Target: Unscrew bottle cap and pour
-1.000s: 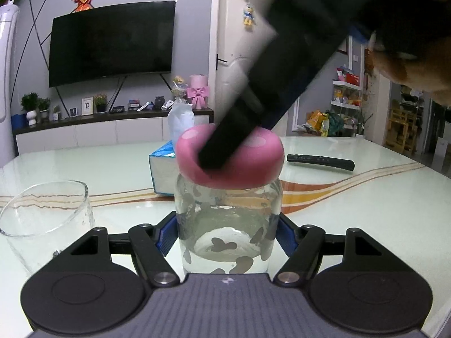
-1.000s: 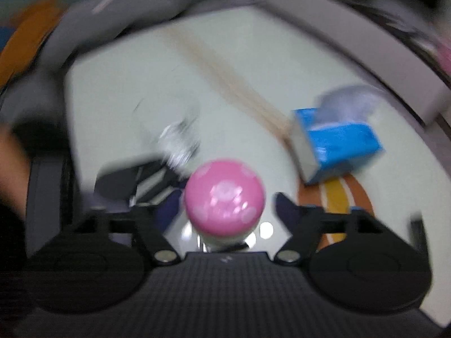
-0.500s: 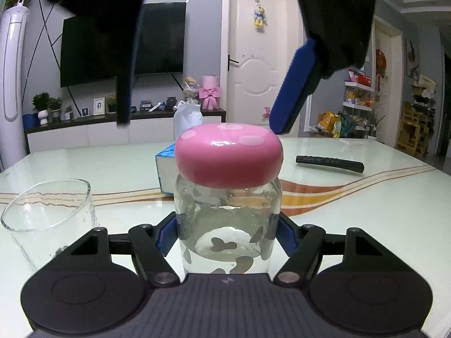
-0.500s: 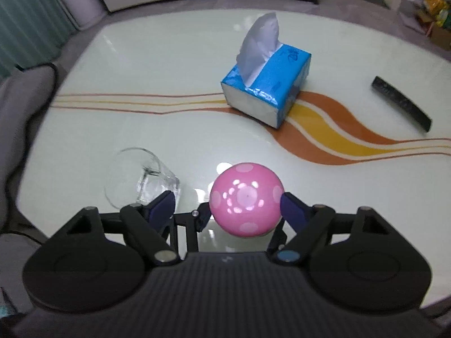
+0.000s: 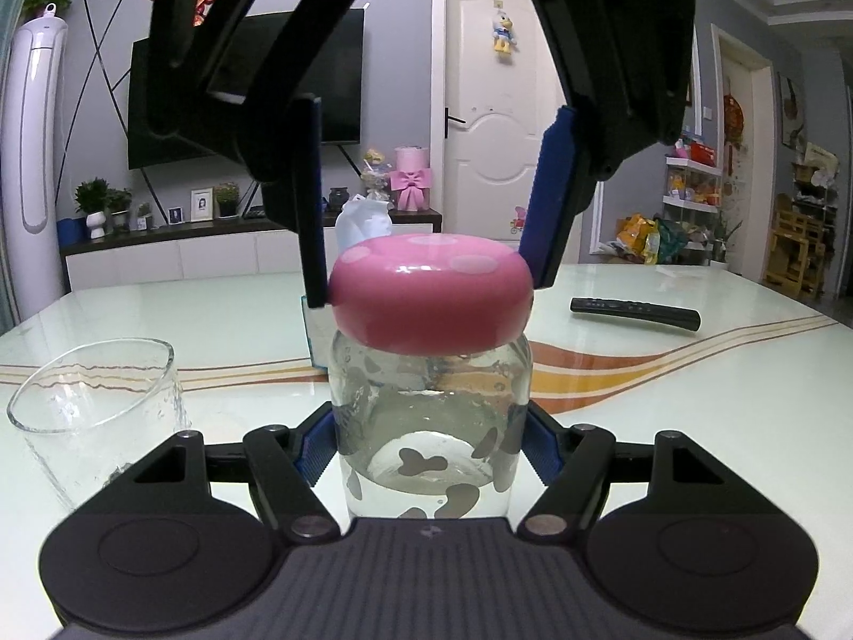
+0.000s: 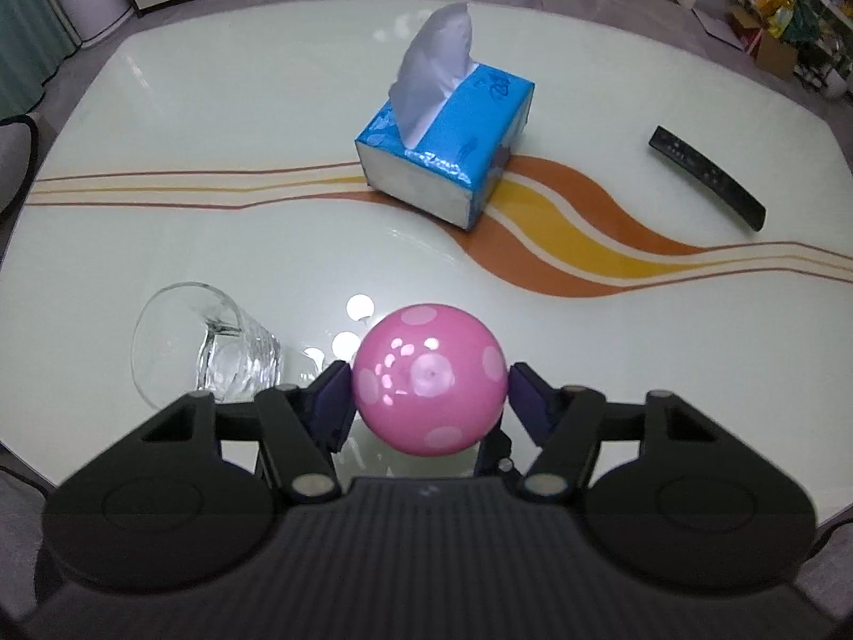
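Left hand-held gripper (image 5: 431, 445) is clamped on the body of the glass bottle (image 5: 429, 426), blue pads pressed to both sides, low on the glass. The bottle stands upright on the desk (image 5: 693, 400), clear with dark cow-spot patches, a little water in the bottom.

Right hand-held gripper (image 6: 429, 397) comes down from above over the pink polka-dot cap (image 6: 429, 378). Its jaws are closing with the cap between them; the pads sit right at the cap's two sides, touching or all but touching. In the left wrist view the same hand-held gripper hangs over the bottle, one blue pad (image 5: 549, 202) at the cap's right edge and the other finger at its left edge. The cap is on the bottle.

Empty drinking glass (image 5: 96, 416) stands upright to the left of the left hand-held gripper, near it but not touching. From the right wrist view it is just left of the cap.

Blue tissue box (image 6: 445, 144), one tissue sticking up, sits beyond the right hand-held gripper, straight ahead and well apart. Black remote control (image 6: 706, 176) lies ahead to the right, farther out. Orange and yellow wavy stripes run across the desk between the bottle and the tissue box.
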Available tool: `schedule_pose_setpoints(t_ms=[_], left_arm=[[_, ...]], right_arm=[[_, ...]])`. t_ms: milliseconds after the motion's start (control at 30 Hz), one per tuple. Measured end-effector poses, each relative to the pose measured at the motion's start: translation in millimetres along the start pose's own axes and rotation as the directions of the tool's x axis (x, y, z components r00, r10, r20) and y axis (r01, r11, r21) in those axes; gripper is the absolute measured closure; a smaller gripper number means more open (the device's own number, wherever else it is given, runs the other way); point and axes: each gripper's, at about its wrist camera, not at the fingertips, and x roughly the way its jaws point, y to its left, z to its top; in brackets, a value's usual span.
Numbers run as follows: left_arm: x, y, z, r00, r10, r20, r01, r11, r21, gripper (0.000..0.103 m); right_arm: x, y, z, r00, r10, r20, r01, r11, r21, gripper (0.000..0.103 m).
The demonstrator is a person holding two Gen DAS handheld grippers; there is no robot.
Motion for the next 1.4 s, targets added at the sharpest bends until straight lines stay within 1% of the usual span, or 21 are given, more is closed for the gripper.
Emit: schedule_pose_setpoints(t_ms=[100,267,300,367,433,467,567,667,767,867,933,967,1000,1033,1067,1100,1167,1233,1300,1333,1400], left_arm=[[1.6,0.4,1.0,1.000,-0.003,-0.002,0.003,1.000,0.003,0.031],[1.0,2.3,0.0,1.000,-0.018,0.003,0.018,1.000,-0.002,0.032],[1.2,3.4,0.2,1.000,-0.026,0.003,0.026,1.000,-0.004,0.032],[1.4,4.7,1.1,1.000,-0.031,0.002,0.031,1.000,-0.005,0.032],[1.3,4.6,1.1,1.000,-0.031,0.001,0.031,1.000,-0.004,0.032],[1.4,4.4,1.1,0.999,-0.032,0.000,0.032,0.999,-0.001,0.032],[2.1,4.8,1.3,0.999,-0.040,0.000,0.040,0.999,0.001,0.032],[2.4,5.3,1.2,0.999,-0.048,-0.001,0.048,0.999,0.001,0.032],[2.8,6.4,1.3,0.999,-0.054,-0.001,0.054,0.999,0.000,0.032],[3.2,9.9,2.1,0.998,-0.066,-0.006,0.066,0.998,-0.011,0.032],[4.6,10.1,2.9,0.997,-0.074,-0.011,0.074,0.997,-0.014,0.032],[5.6,9.2,3.0,0.997,-0.077,-0.013,0.076,0.997,-0.013,0.032],[5.9,9.6,3.2,0.997,-0.082,-0.014,0.081,0.997,-0.012,0.032],[5.8,9.8,3.2,0.996,-0.086,-0.014,0.086,0.996,-0.010,0.032],[5.6,10.4,3.5,0.996,-0.092,-0.017,0.091,0.996,-0.010,0.032],[5.6,11.7,4.1,0.995,-0.098,-0.021,0.098,0.995,-0.014,0.032],[6.2,13.7,4.6,0.994,-0.107,-0.025,0.106,0.994,-0.022,0.031],[7.4,14.7,4.8,0.993,-0.117,-0.030,0.117,0.993,-0.023,0.031],[7.0,15.5,4.9,0.991,-0.128,-0.033,0.128,0.992,-0.016,0.031],[6.8,15.0,4.5,0.991,-0.133,-0.032,0.133,0.991,-0.007,0.031],[6.1,13.9,3.3,0.990,-0.140,-0.028,0.140,0.990,0.008,0.031]], right_arm=[[0.1,4.7,-2.3,1.000,-0.013,0.013,0.014,0.999,-0.047,0.040],[0.0,7.4,-5.5,0.999,-0.012,0.030,0.015,0.993,-0.121,0.042],[-0.1,8.8,-5.2,0.999,-0.009,0.034,0.014,0.988,-0.156,0.042],[0.2,8.3,-5.2,0.999,0.002,0.043,0.006,0.983,-0.185,0.042],[-0.3,9.1,-8.4,0.998,0.019,0.056,-0.004,0.968,-0.251,0.042],[-0.4,8.2,-8.4,0.998,0.026,0.056,-0.010,0.964,-0.267,0.042],[-0.8,2.0,-6.6,0.996,0.072,0.048,-0.053,0.946,-0.319,0.042],[0.4,-4.9,-4.8,0.991,0.128,0.040,-0.104,0.921,-0.376,0.042],[0.8,-7.8,-6.2,0.983,0.179,0.045,-0.139,0.879,-0.456,0.042],[-0.1,-9.4,-7.9,0.972,0.229,0.052,-0.166,0.828,-0.536,0.042],[-0.9,-12.0,-8.2,0.962,0.267,0.048,-0.188,0.782,-0.594,0.042],[-1.1,-12.6,-8.0,0.960,0.277,0.043,-0.194,0.766,-0.613,0.042],[-1.5,-13.0,-8.6,0.956,0.290,0.037,-0.200,0.739,-0.644,0.042],[-2.1,-13.4,-9.6,0.952,0.306,0.028,-0.206,0.704,-0.680,0.042],[-2.4,-13.8,-10.3,0.949,0.315,0.024,-0.208,0.681,-0.702,0.042],[-2.8,-14.4,-12.0,0.944,0.330,0.022,-0.210,0.650,-0.731,0.042],[-3.9,-16.8,-15.5,0.930,0.368,0.017,-0.212,0.574,-0.791,0.042],[-3.7,-22.0,-16.9,0.914,0.407,0.009,-0.221,0.515,-0.828,0.042],[-3.4,-29.7,-18.7,0.892,0.452,-0.015,-0.229,0.422,-0.877,0.042],[-3.7,-33.4,-20.6,0.882,0.470,-0.032,-0.222,0.356,-0.907,0.042],[-4.6,-39.3,-24.0,0.867,0.496,-0.059,-0.200,0.238,-0.950,0.042]])
